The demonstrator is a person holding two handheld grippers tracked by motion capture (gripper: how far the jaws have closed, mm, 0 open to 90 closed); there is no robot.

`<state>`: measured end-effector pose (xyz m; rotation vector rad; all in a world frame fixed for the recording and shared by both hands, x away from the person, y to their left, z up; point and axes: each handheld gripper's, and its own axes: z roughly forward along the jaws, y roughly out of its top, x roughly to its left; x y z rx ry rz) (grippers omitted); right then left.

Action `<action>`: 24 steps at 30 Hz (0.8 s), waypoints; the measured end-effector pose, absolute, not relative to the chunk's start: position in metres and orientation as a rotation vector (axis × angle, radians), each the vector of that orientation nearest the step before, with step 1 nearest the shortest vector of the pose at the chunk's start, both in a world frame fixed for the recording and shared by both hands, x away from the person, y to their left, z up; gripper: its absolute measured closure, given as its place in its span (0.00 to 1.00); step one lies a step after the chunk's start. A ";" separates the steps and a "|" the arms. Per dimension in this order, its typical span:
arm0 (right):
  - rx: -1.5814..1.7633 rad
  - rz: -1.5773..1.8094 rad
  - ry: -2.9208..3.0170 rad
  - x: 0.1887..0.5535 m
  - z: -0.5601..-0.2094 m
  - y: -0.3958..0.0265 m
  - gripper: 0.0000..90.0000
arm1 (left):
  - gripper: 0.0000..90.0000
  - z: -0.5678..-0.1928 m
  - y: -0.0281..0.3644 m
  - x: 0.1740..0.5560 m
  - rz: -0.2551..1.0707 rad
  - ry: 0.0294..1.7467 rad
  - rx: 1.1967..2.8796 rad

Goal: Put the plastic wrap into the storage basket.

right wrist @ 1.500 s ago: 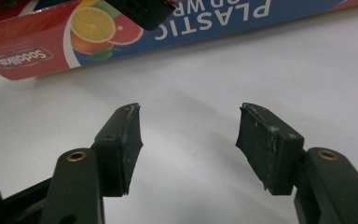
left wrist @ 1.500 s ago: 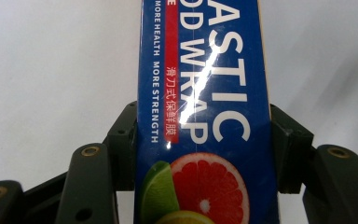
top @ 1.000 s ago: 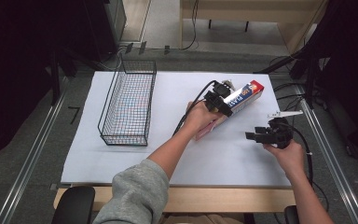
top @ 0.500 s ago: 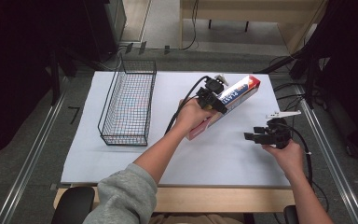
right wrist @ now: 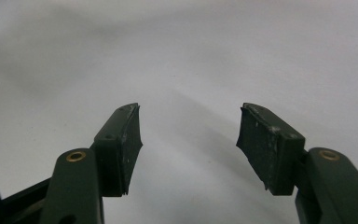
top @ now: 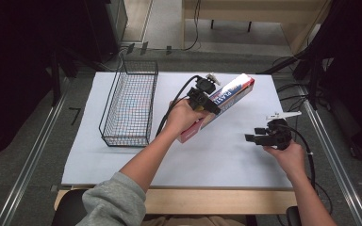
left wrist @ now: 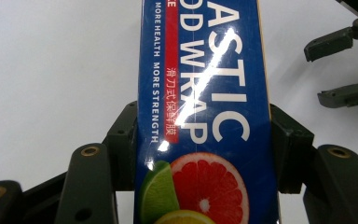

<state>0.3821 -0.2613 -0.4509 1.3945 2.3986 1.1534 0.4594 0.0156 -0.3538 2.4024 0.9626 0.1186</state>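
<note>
Left gripper view: glossy blue plastic wrap box (left wrist: 205,116), white lettering, citrus picture.

Grey sweatshirt sleeve (top: 115,197) on the left arm, pushed back from the forearm; right forearm bare. Left tool (top: 206,101) black, blocky, with a round knob at its 12 o'clock end and a black cable (top: 172,106) looping off toward 7 o'clock. Right tool (top: 260,138) black too, topped by a pale grey three-cornered plate (top: 283,115), thin black cable (top: 308,155) trailing toward 5 o'clock. Up close: dark green-black jaw arms, brass-ringed pivot holes (right wrist: 76,156), flat rectangular pads (right wrist: 266,144), scuffed and pale-speckled.
</note>
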 end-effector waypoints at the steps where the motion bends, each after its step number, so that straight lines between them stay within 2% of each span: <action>1: 1.390 1.155 2.400 0.382 -0.451 -0.261 0.45 | 0.46 -0.353 0.017 0.458 0.122 0.964 2.399; 24: 1.359 1.149 2.423 0.382 -0.451 -0.255 0.44 | 0.45 -0.336 0.070 0.439 0.142 1.024 2.362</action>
